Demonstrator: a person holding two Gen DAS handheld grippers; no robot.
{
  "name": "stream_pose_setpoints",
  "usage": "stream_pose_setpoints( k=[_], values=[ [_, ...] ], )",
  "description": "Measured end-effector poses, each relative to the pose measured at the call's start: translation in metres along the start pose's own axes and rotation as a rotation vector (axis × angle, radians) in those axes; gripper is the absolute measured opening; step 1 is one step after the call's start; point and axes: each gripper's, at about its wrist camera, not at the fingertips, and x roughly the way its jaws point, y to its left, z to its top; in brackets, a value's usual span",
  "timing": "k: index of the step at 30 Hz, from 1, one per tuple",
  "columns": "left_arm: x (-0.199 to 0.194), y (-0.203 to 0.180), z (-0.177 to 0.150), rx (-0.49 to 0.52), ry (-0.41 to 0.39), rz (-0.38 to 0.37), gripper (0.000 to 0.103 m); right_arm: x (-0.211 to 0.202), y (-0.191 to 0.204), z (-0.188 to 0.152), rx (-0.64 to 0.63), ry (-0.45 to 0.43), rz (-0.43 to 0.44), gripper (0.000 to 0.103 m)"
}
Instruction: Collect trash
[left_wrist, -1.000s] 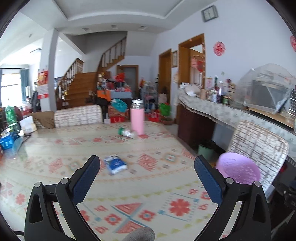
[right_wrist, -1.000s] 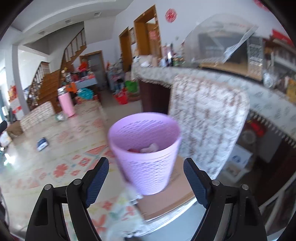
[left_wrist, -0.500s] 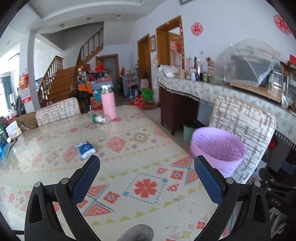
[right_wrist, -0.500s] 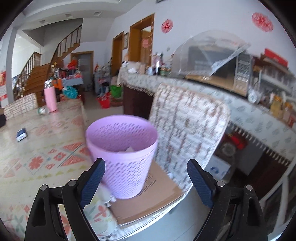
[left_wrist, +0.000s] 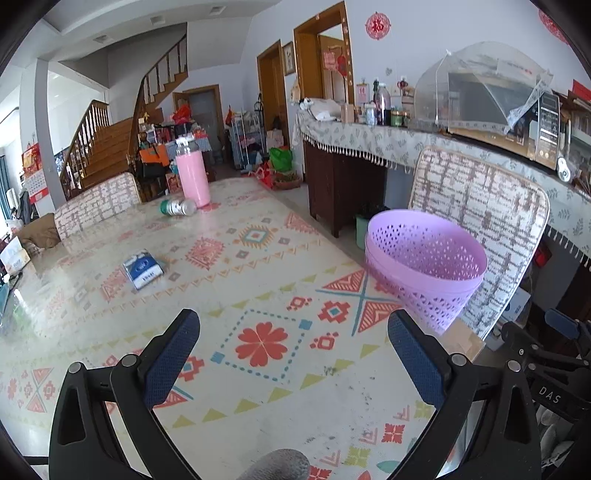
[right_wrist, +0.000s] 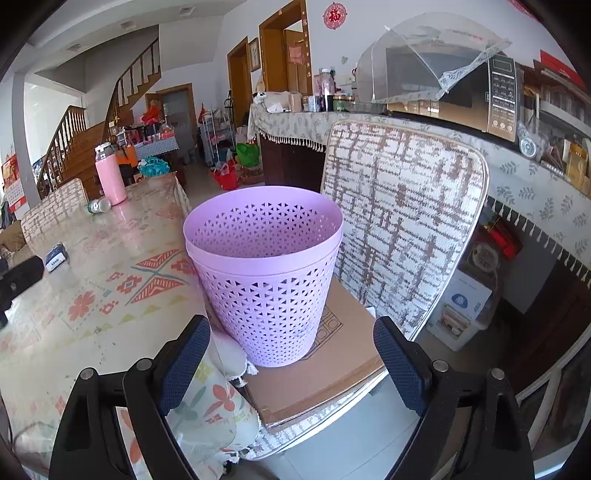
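A purple mesh trash basket (right_wrist: 266, 273) stands on a cardboard box (right_wrist: 317, 373) on a chair seat beside the table; it also shows in the left wrist view (left_wrist: 424, 273). A blue-and-white packet (left_wrist: 143, 268) lies flat on the patterned table (left_wrist: 258, 369); it shows far left in the right wrist view (right_wrist: 57, 257). A small plastic bottle (left_wrist: 178, 206) lies on its side by a pink flask (left_wrist: 192, 176). My left gripper (left_wrist: 293, 354) is open and empty above the table. My right gripper (right_wrist: 291, 358) is open and empty, in front of the basket.
The chair back (right_wrist: 399, 221) rises behind the basket. A second chair (left_wrist: 98, 201) stands at the table's far side. A long counter (left_wrist: 388, 144) with jars, a mesh food cover (left_wrist: 480, 85) and a microwave (right_wrist: 476, 99) runs along the right wall.
Both grippers have pulled back and lowered. The left view swung right, bringing the basket into fuller view. The right view now sees the basket from lower, its contents hidden. Both stayed open.
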Motion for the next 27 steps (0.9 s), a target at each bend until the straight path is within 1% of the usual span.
stream_pose_setpoints(
  k=[9,14,27],
  values=[
    [0.012,-0.006,-0.006,0.009,0.060,-0.006,0.101,0.011,-0.001,-0.004,0.041,0.037,0.045,0.093],
    [0.019,-0.008,-0.009,0.017,0.098,-0.001,0.101,0.012,0.003,-0.005,0.035,0.037,0.049,0.093],
    [0.023,-0.005,-0.012,0.018,0.130,-0.010,0.101,0.013,0.008,-0.005,0.033,0.045,0.053,0.093]
  ],
)
